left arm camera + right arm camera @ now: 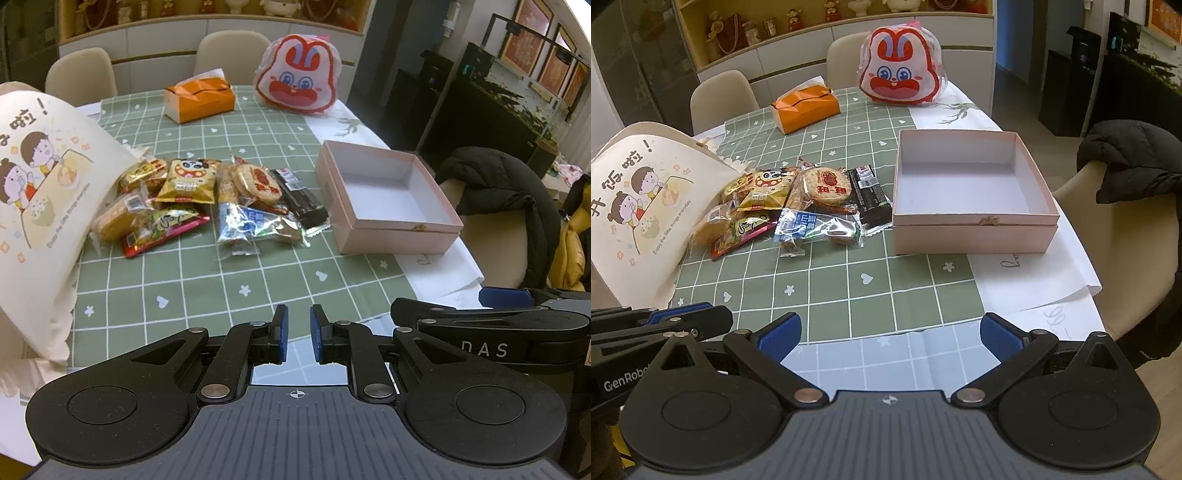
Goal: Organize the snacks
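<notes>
Plainly, from the left wrist view, the left gripper hung over the near edge of the green checked tablecloth, its blue pads a narrow gap apart and gripping nothing. Snack packets lay heaped mid-cloth, between a cream cartoon bag at the left edge and an open pink box at the right. From the right wrist view, the right gripper was spread wide and empty at the near edge, the snack packets just left of the pink box.
</notes>
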{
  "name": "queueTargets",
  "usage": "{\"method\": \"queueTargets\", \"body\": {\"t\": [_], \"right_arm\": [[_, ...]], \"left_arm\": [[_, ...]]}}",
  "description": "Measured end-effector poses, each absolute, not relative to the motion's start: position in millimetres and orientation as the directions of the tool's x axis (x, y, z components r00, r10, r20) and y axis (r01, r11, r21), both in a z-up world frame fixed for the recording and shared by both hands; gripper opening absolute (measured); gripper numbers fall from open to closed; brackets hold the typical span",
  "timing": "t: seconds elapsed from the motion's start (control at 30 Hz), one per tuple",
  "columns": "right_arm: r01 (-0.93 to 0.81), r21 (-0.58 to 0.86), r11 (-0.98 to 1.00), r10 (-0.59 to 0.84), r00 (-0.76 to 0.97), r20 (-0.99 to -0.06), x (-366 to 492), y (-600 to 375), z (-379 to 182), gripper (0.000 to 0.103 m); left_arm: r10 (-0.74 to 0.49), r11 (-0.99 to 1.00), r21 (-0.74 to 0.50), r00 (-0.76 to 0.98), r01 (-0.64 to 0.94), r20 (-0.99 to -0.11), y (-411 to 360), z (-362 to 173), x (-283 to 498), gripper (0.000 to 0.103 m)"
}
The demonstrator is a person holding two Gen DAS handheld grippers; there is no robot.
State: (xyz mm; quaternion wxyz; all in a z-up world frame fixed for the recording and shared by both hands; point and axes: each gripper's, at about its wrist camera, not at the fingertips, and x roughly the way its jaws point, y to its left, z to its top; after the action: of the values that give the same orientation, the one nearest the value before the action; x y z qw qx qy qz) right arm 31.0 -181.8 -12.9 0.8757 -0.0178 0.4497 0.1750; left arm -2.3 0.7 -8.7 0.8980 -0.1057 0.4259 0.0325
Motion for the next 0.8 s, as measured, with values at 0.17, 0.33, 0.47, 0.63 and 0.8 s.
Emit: {"method": "queueTargets", "body": {"t": [0.17, 0.33, 0.47, 0.63, 0.8], "right_arm": [[-0.311, 0.128, 0.942, 0.285, 0.533, -0.797, 33.3, -184.9, -13.8, 0.103], [-0.308, 0.126, 0.943, 0.280, 0.529, -0.801, 33.9, -185.7, -15.3, 0.103], [-0.308, 0.125, 0.943, 0.279, 0.528, -0.802, 33.8, -185.6, -16.0, 0.103], [-0.306, 0.124, 0.944, 0.276, 0.526, -0.804, 33.3, -186.0, -17.1, 0.103], [-0.303, 0.124, 0.945, 0.275, 0.527, -0.804, 33.4, -187.3, -17.6, 0.103]], "left_arm": [[-0.034, 0.976, -0.161, 0.632, -0.145, -0.774, -0.2, -8.8, -0.1, 0.017], [-0.038, 0.977, -0.162, 0.629, -0.142, -0.777, -0.6, -9.5, 0.8, 0.017], [-0.041, 0.976, -0.164, 0.625, -0.140, -0.779, 0.0, -10.4, 2.4, 0.017], [-0.043, 0.976, -0.166, 0.620, -0.142, -0.783, 0.8, -11.5, 3.0, 0.017], [-0.046, 0.975, -0.170, 0.617, -0.142, -0.785, 1.2, -11.8, 3.3, 0.017]]}}
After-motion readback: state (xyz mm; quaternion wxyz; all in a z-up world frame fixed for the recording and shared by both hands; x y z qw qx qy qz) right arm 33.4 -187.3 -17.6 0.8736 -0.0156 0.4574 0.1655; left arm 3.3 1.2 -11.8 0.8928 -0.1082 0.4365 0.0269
